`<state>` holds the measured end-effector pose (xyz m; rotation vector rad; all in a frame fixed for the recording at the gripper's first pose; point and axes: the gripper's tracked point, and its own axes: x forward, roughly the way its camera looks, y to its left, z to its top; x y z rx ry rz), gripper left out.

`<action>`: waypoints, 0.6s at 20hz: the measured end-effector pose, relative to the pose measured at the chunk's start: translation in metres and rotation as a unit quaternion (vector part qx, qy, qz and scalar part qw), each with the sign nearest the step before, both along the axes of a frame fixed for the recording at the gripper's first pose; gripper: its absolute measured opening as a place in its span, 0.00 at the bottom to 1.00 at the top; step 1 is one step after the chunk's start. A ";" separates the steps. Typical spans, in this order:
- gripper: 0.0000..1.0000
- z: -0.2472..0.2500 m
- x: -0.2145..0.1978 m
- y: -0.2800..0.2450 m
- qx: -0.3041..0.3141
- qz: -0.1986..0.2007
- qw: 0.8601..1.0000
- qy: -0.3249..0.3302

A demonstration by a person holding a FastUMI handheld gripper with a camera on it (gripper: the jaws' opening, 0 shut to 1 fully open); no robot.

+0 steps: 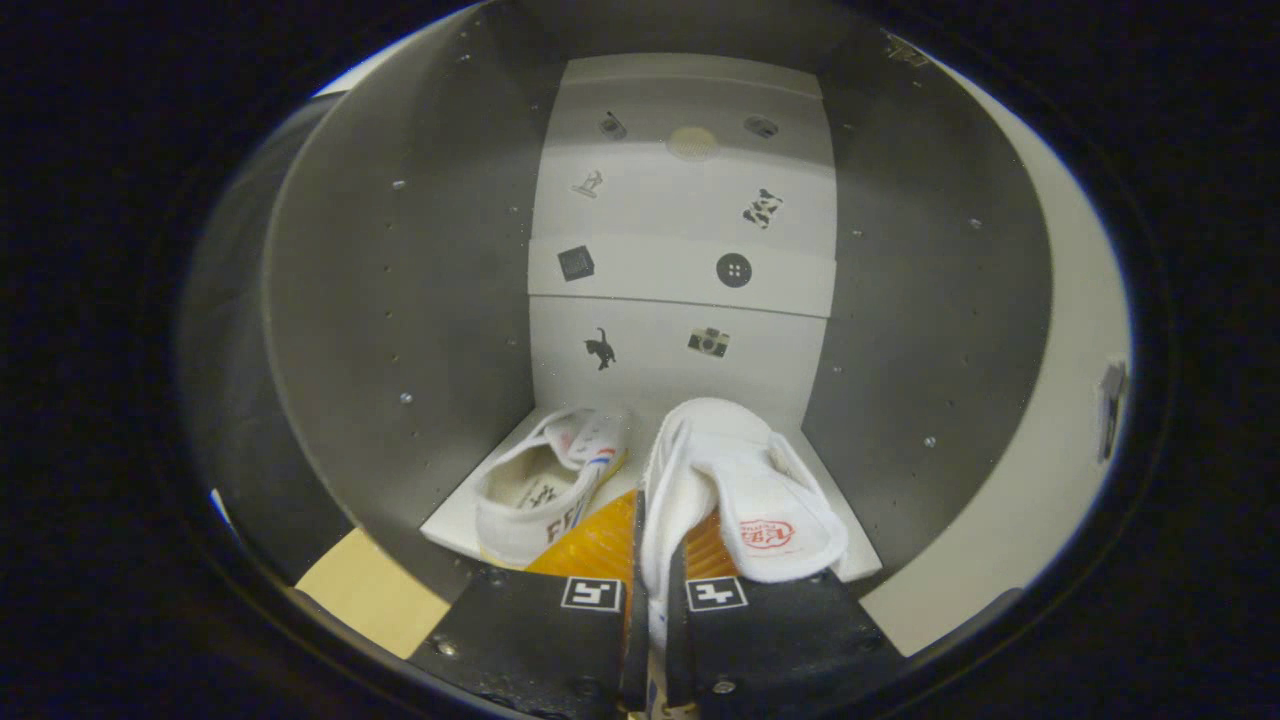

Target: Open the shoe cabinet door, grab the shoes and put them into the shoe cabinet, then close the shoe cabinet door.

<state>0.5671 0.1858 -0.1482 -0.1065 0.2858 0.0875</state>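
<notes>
White canvas shoe (735, 490) is showing a red logo; second white shoe (540, 485) is showing red-blue stripes at nine o'clock; grey-walled cabinet (400, 300) is displaying black stickers.

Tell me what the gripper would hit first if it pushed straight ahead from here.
The gripper is shut on a white canvas shoe, so that shoe leads. Straight on, its toe would probably meet the shoe cabinet's white back panel, seemingly just beyond it; depth is unclear. A second white shoe lies left.
</notes>
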 end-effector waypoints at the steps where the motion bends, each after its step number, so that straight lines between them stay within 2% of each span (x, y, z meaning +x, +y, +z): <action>1: 0.11 0.001 0.016 0.000 -0.004 -0.001 1.000 0.005; 7: 0.11 -0.016 0.080 -0.006 -0.030 -0.001 0.999 0.043; 12: 0.10 -0.039 0.093 -0.002 -0.023 0.006 0.996 0.087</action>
